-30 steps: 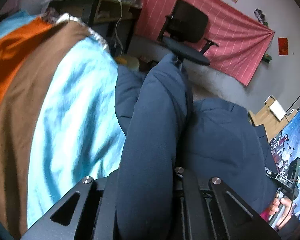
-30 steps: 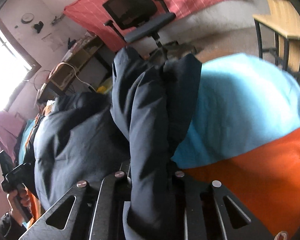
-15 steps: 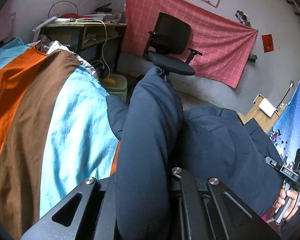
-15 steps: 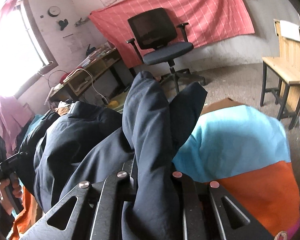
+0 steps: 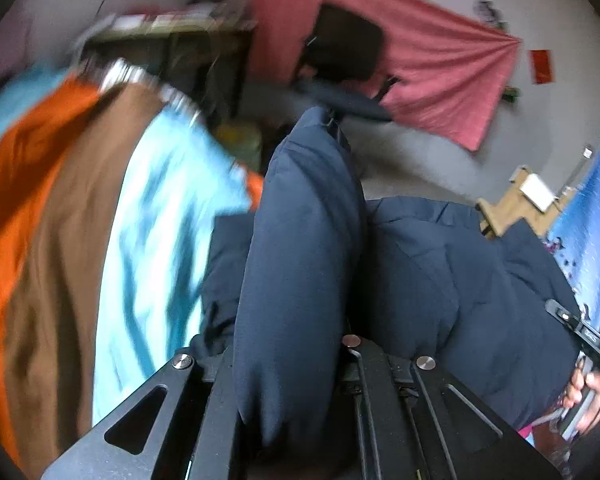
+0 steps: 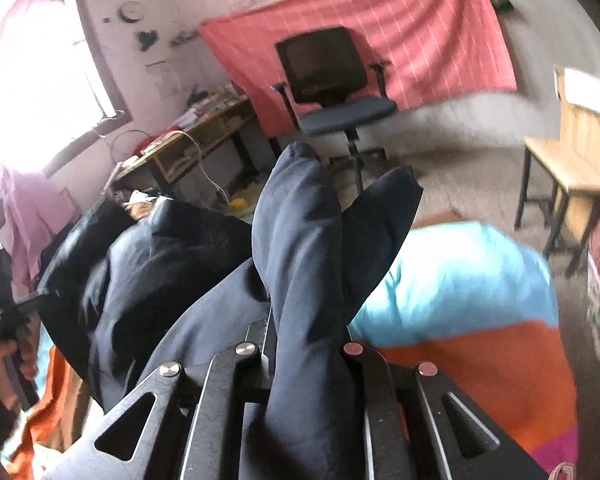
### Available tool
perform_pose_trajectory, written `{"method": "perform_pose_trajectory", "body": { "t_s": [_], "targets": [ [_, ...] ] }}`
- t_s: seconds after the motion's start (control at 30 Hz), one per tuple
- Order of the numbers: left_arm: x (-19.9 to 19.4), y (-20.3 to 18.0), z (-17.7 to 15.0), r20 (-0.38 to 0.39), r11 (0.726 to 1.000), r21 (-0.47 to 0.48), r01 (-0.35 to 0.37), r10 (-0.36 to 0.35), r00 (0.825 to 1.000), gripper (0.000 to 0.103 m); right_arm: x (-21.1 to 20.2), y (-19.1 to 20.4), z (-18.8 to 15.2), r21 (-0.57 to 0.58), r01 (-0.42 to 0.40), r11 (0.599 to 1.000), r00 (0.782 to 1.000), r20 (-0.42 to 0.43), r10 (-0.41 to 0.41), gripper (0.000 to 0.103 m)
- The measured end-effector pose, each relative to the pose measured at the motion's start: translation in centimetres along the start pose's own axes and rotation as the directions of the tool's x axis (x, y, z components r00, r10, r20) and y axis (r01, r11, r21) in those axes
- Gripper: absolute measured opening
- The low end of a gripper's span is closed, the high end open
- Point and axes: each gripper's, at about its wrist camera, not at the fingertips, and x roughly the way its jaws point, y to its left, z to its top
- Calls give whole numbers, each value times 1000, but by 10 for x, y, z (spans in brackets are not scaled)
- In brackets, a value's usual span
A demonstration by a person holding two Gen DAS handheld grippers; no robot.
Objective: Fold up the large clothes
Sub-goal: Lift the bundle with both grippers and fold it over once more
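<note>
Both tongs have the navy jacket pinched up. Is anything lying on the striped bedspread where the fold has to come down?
Nothing visible does. The jacket hangs over bare bedspread, and only its own bulk lies between the two tongs; the part beneath it is hidden.

Daylight entered through the window [image 6: 40,60] at my right view's upper left, which was blown out to white glare. My left view was motion-blurred, worst over the striped bedspread [image 5: 100,220] and the desk [image 5: 172,28]. Both views showed fisheye bending and dark corners.

no legible text or labels anywhere
</note>
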Motion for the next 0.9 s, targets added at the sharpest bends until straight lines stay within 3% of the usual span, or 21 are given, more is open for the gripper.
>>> {"method": "perform_pose_trajectory", "body": {
  "t_s": [0.2,0.4,0.5,0.53,0.57,0.63,0.67,0.77,0.9],
  "targets": [
    [58,23,-11,-99,999,-20,-33,31,995,12,24,-22,-15,19,38,999,997,-64,-37,13],
    [101,36,-4,-116,1000,-14,7,-9,993,51,54,-66,-42,87,72,994,985,-161,-57,29],
    [123,54,1,-131,999,-30,24,-28,991,73,69,-87,-55,129,85,988,978,-202,-58,51],
    [129,59,3,-132,999,-40,26,-32,991,82,72,-92,-57,139,90,986,976,-209,-60,65],
    [135,65,4,-133,998,-54,35,-41,990,89,76,-99,-60,153,83,985,975,-215,-49,74],
    [146,76,8,-147,994,-92,61,-74,986,95,86,-113,-63,189,62,980,973,-231,-17,86],
    [154,82,10,-163,989,-120,90,-109,981,97,91,-119,-62,205,56,977,972,-235,-7,92],
    [168,94,15,-182,972,-178,153,-185,966,98,106,-139,-60,297,-7,955,968,-237,81,96],
    [172,98,22,-179,962,-188,196,-230,957,92,122,-151,-60,371,-75,926,952,-250,177,98]
  ]
}}
